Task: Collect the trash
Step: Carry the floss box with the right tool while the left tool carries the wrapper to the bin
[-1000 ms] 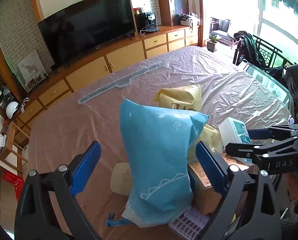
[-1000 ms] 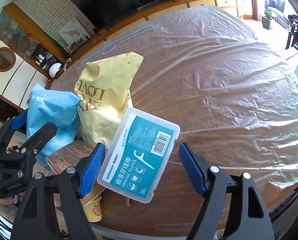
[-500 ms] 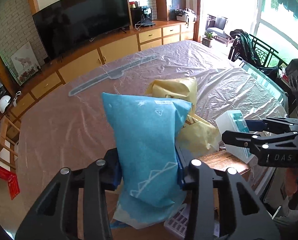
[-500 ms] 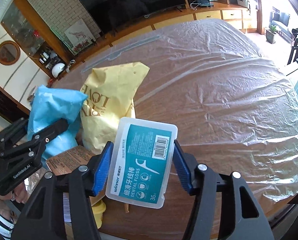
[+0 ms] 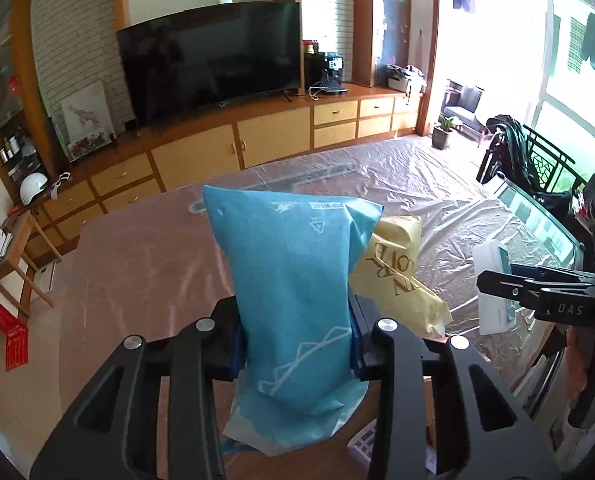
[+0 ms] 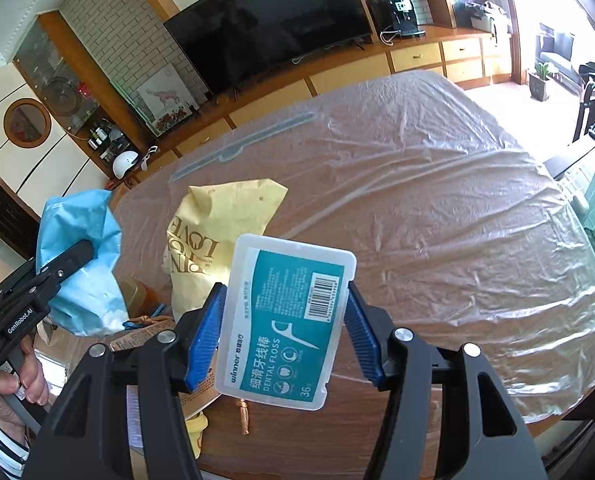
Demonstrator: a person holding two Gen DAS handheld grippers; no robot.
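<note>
My left gripper [image 5: 295, 340] is shut on a blue paper bag [image 5: 293, 280] and holds it upright above the table; the bag also shows in the right wrist view [image 6: 81, 264]. My right gripper [image 6: 283, 328] is shut on a clear dental floss box with a teal label [image 6: 287, 320], lifted off the table; the box shows at the right of the left wrist view [image 5: 493, 284]. A yellow paper bag [image 6: 217, 232] lies on the table between the two grippers, also visible in the left wrist view [image 5: 397, 272].
The table [image 6: 437, 200] is covered with wrinkled clear plastic sheet. Near its front edge lie a brown cardboard packet [image 6: 145, 336], a small yellow cup [image 6: 197, 432] and a purple-white item [image 5: 363, 444]. A TV cabinet [image 5: 257, 140] stands behind.
Both grippers went from open to shut: the left closed on the blue bag, the right on the floss box. Both items have since been lifted higher above the table.
</note>
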